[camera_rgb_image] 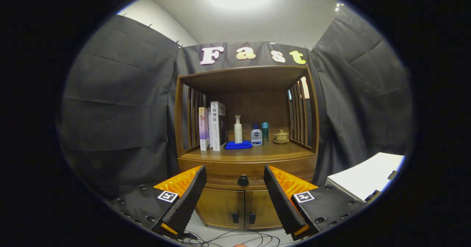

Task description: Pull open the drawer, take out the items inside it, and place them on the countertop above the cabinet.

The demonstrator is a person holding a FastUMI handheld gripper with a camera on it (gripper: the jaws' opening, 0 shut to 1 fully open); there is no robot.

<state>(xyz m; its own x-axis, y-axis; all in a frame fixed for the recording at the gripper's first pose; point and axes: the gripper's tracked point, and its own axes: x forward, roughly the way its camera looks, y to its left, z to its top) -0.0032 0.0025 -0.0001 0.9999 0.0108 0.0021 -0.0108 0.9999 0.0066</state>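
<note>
My hand-held gripper (234,188) is spread wide, fingers well apart and nothing held between them. Straight ahead stands the wooden cabinet (246,199), and its drawer (220,175) sits shut, its front flush under the tabletop (272,153). The drawer's dark round knob (243,180) shows right in the gap between my two fingers, beyond the tips, not touched by either. Below the drawer, two cabinet doors (239,206) are closed, each with a small dark handle near the middle seam.

Up on the tabletop, in the open shelf space, there's a row of things: two books (212,126) standing upright on the left, then a white pump bottle (238,130) standing on a folded blue cloth (238,145), a small squat bottle (256,136) just beside it, a slim teal bottle (265,133) next, and a little lidded pot (281,136) on a saucer at the right. Cables (235,236) trail on the floor just before the cabinet. Off to the right lies a white board (368,177).
</note>
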